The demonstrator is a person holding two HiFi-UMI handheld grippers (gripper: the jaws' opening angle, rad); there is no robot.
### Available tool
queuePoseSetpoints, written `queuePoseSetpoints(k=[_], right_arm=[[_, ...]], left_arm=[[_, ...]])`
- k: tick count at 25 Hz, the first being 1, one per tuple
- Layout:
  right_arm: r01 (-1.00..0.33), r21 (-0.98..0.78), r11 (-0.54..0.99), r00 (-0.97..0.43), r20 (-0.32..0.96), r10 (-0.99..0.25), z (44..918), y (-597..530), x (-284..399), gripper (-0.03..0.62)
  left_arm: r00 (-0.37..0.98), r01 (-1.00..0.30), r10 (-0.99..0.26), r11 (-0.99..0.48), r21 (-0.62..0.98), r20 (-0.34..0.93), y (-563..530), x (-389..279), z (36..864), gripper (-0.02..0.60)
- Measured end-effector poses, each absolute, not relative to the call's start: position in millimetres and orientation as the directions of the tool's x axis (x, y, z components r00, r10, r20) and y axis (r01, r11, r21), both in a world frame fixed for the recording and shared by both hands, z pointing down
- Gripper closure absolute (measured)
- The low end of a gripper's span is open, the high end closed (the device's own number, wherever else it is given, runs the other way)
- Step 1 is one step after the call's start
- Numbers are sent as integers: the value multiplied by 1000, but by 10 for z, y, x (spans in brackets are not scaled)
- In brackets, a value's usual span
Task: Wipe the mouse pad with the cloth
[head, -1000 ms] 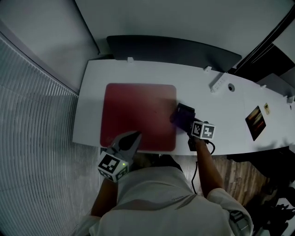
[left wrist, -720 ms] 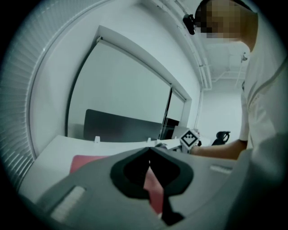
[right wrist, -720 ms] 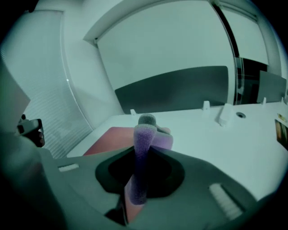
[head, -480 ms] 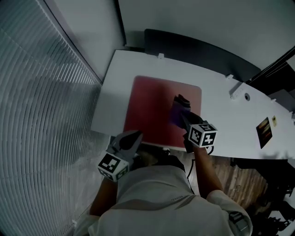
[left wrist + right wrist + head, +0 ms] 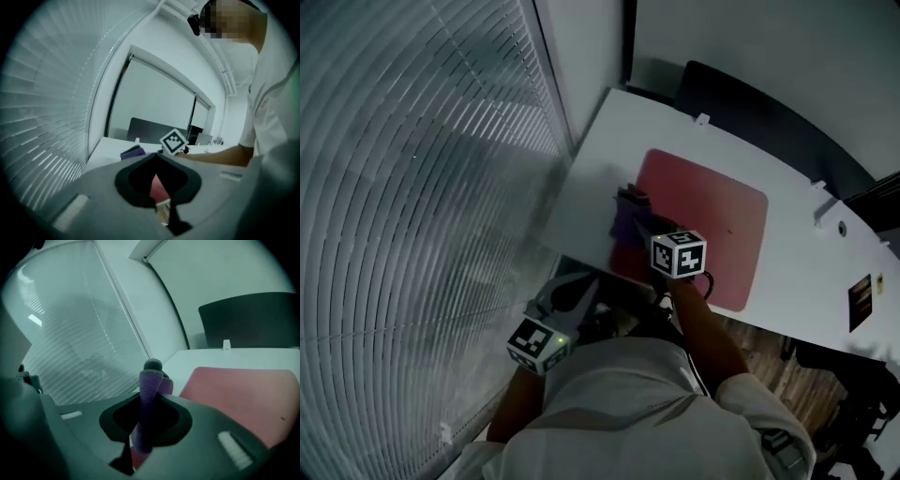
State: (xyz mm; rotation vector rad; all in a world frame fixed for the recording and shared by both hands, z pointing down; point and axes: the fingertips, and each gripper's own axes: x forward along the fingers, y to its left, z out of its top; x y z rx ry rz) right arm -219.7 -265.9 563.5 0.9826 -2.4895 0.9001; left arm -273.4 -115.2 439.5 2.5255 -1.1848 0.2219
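Step in hand: wiping, judged to be at the end of 1 stroke. The right claw [image 5: 151,397] pinches the cloth [image 5: 626,211], a purple, soft-napped piece folded into a thick wad that stands up between the jaws. The cloth sits at the window-side edge of the mouse pad [image 5: 708,220], partly over the white worktop [image 5: 595,178].

The mouse pad is dull red, rectangular with rounded corners, and lies flat. No soiling can be made out.

The left claw [image 5: 157,155] is pressed together with nothing between the jaws. It is held off the worktop's near edge.

Next move, as judged: draw the cloth back across the pad towards its far side, keeping the wad pressed down.
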Motion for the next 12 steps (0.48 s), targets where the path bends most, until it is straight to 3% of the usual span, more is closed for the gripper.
queuePoseSetpoints(k=[4, 12], right_arm=[[-739, -415, 531, -660, 602, -449, 6143, -2748, -2467, 542], [-814, -372, 446, -562, 700, -440, 6505, -2836, -1879, 542]], left_arm=[[622, -782, -731, -563, 269, 279, -1151, -2911, 4460, 581], [612, -789, -743, -552, 268, 270, -1263, -2658, 4430, 581]])
